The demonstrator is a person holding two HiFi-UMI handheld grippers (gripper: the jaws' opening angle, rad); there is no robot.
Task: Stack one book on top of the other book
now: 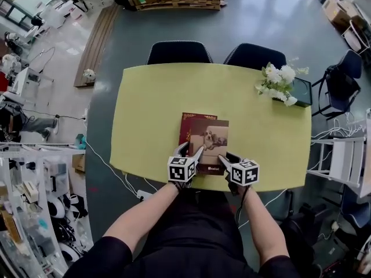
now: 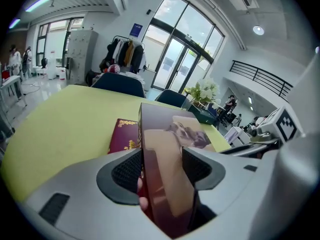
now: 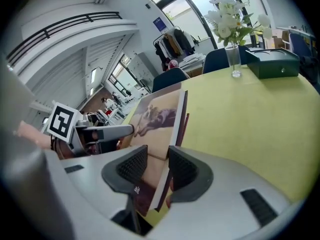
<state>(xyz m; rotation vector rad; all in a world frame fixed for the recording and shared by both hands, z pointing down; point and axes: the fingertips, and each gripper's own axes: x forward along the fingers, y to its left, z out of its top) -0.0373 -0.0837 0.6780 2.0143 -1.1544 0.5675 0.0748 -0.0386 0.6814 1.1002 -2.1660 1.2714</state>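
A brown book with a dog picture on its cover [image 1: 210,139] is held by its near corners over the yellow table [image 1: 145,109]. It partly overlaps a dark red book [image 1: 190,123] that lies flat on the table, offset to its right and nearer side. My left gripper [image 1: 194,154] is shut on the brown book's near left corner, and my right gripper [image 1: 227,158] is shut on its near right corner. In the left gripper view the brown book [image 2: 170,134] sits between the pads of the left gripper [image 2: 162,169], with the red book [image 2: 124,136] beyond. In the right gripper view the right gripper [image 3: 157,166] clamps the brown book's edge [image 3: 157,116].
A glass vase of white flowers [image 1: 278,81] and a dark green box [image 1: 302,91] stand at the table's far right corner. Two dark chairs [image 1: 178,52] [image 1: 255,55] are tucked in at the far side. Bare yellow tabletop lies left and right of the books.
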